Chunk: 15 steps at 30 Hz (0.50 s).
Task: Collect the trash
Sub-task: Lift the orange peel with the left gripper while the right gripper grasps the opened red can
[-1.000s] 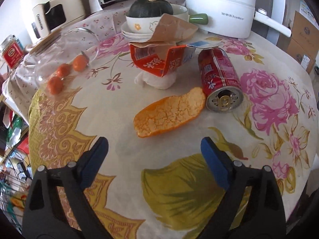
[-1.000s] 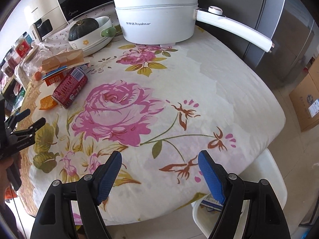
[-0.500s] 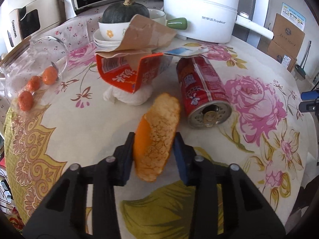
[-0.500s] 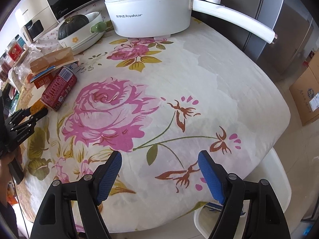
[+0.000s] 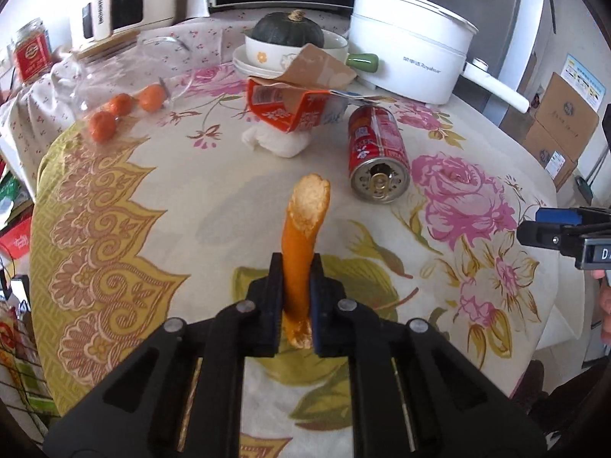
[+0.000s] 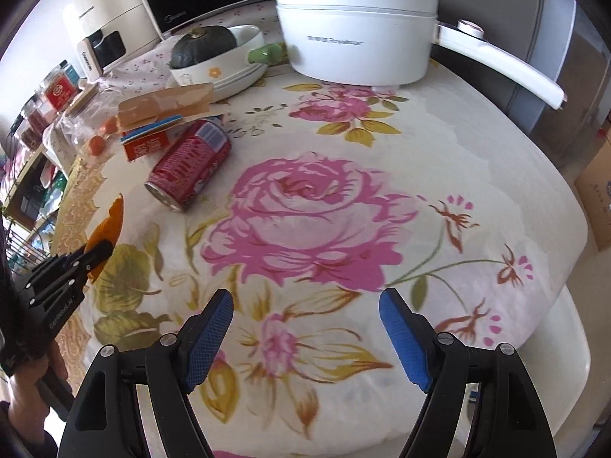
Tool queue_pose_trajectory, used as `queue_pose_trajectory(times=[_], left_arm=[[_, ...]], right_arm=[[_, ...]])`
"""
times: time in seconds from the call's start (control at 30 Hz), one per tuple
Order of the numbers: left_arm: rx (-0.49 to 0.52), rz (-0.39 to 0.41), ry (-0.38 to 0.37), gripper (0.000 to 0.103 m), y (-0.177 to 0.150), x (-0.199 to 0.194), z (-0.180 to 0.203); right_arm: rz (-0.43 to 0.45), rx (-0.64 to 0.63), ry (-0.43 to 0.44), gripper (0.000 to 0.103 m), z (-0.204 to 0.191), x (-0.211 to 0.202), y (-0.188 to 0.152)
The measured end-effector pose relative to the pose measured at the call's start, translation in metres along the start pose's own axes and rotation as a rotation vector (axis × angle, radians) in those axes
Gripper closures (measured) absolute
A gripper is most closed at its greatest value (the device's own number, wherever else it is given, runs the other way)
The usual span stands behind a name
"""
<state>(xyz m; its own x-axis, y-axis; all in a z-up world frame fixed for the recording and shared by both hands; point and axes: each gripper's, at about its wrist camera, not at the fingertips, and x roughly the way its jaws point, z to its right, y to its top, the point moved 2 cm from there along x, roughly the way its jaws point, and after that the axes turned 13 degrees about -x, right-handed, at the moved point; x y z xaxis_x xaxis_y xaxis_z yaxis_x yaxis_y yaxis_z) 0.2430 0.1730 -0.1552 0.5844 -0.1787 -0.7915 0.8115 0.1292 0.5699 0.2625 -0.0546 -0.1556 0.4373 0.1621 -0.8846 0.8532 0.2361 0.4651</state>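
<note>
Left gripper [image 5: 297, 282] is clamped tight on the orange peel [image 5: 303, 236] now, both pads pressing its sides. A second back that peel lay flat on the floral tablecloth [image 5: 191, 206] with the jaws wide either side of it; half a second back it was half tipped between closing jaws. Now it's squeezed narrow and standing on edge, clear of the cloth. Its long axis runs straight out along the fingers, the pale pithy tip pointing away towards the can, the short stub poking out below the pads. From the right wrist view you catch it side on at the left gripper's [image 6: 97, 253] tip: an orange sliver [image 6: 110, 223] slanting up over the table's left edge.

Right gripper [image 6: 305, 334], blue pads spread wide, nothing between them, hovering over the flowers near the table's front edge. It has slid left across the cloth; the big pink rose [image 6: 305, 221] sits more squarely ahead of it than before, and the left view now shows its blue pad at the right border.

Further out, the red can [image 5: 376, 152] lies on its side, open end facing the left gripper, untouched. Just beyond and left of it, the torn orange carton [image 5: 290, 107] with its brown flap rests on a crumpled white tissue [image 5: 277, 143]. Behind those, a dark squash in a bowl [image 5: 267, 47] and the white electric pot [image 5: 412, 57].
</note>
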Motion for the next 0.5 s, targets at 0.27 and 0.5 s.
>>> queue_pose_trajectory(times=[0.27, 0.5], left_arm=[[-0.096, 0.007, 0.024, 0.090, -0.012, -0.019, -0.029], [-0.131, 0.019, 0.030, 0.090, -0.013, -0.025, -0.046]], right_arm=[[0.052, 0.073, 0.073, 0.022, -0.051, 0.027, 0.053], [0.072, 0.156, 0.101, 0.022, -0.071, 0.066, 0.080]])
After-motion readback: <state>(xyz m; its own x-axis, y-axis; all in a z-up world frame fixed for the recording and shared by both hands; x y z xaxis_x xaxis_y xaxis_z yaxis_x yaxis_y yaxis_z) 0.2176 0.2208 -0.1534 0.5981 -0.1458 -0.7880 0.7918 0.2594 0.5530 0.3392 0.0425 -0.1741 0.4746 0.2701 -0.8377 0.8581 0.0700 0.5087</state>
